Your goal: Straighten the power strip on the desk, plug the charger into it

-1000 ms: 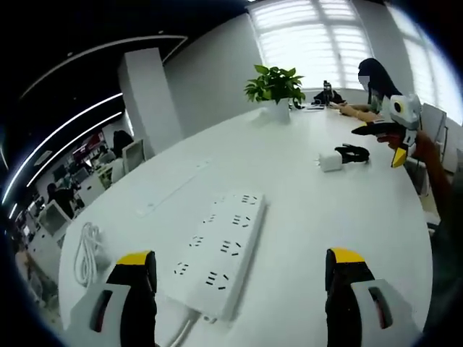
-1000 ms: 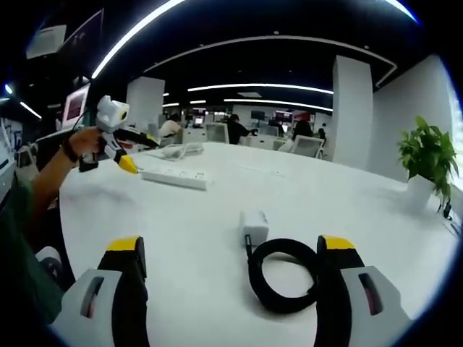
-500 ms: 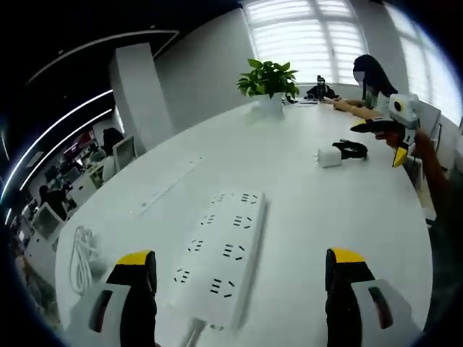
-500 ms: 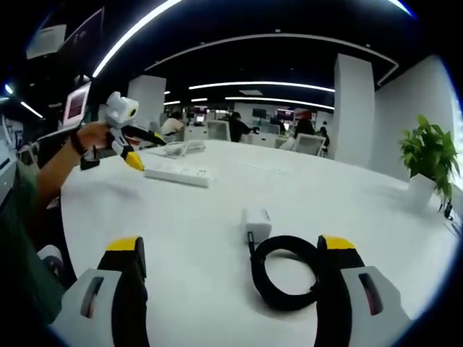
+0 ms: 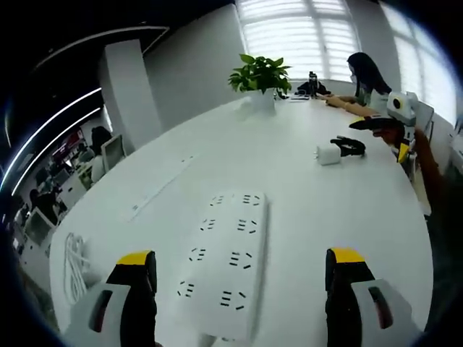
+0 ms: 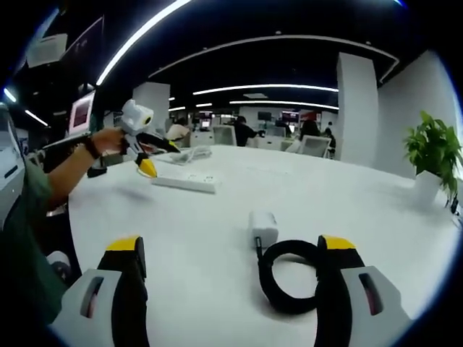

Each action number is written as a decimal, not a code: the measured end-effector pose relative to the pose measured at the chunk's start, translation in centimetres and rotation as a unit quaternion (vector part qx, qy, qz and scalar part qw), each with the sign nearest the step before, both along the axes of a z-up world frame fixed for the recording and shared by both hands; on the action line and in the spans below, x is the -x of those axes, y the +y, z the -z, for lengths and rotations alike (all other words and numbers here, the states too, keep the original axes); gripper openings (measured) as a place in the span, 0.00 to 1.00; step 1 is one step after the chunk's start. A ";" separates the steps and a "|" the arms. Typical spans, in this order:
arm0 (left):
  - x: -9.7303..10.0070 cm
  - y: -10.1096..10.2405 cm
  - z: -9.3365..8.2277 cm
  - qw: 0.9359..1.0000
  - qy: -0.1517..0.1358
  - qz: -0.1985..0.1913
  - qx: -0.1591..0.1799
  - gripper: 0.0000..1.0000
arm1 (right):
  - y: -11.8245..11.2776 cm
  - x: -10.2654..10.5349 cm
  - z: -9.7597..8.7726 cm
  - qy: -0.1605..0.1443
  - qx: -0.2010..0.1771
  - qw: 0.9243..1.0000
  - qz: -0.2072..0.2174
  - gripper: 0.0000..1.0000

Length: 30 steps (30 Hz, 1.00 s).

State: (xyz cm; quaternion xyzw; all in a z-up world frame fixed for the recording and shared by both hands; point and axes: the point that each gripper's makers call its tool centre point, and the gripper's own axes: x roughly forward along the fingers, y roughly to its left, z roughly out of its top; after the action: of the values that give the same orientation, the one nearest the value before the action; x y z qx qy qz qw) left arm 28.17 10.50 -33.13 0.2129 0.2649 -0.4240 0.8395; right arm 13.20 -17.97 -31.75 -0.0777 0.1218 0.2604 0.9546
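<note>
Both grippers, left [image 5: 240, 278] & right [image 6: 230, 267], we find w/ jaws wide apart, holding nothing. Power strip [image 5: 224, 260] lies flat on white desk [image 5: 311, 202] between left jaws. Charger [image 6: 263, 227] w/ coiled black cable [image 6: 291, 275] sits at 12 o'clock of right gripper. Potted plant [image 5: 258, 78] far side.

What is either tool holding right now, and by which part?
Nothing. The left tool is open above the power strip, and the right tool is open near the charger.
</note>
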 end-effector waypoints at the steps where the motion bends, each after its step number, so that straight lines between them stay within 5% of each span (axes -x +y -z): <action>1: 0.1 0.0 0.2 1.000 0.004 0.005 -0.003 0.99 | 0.0 0.0 0.0 0.000 0.003 1.000 0.001 0.97; 30: -1.9 -1.5 2.2 0.997 0.063 0.048 0.009 0.99 | 0.6 0.1 0.1 0.007 -0.006 1.000 -0.010 0.97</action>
State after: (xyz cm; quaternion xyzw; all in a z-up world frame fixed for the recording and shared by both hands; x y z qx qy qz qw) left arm 30.04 9.04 -35.29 0.1912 0.3027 -0.4789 0.8015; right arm 13.05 -17.39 -31.85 -0.0715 0.1265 0.2708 0.9516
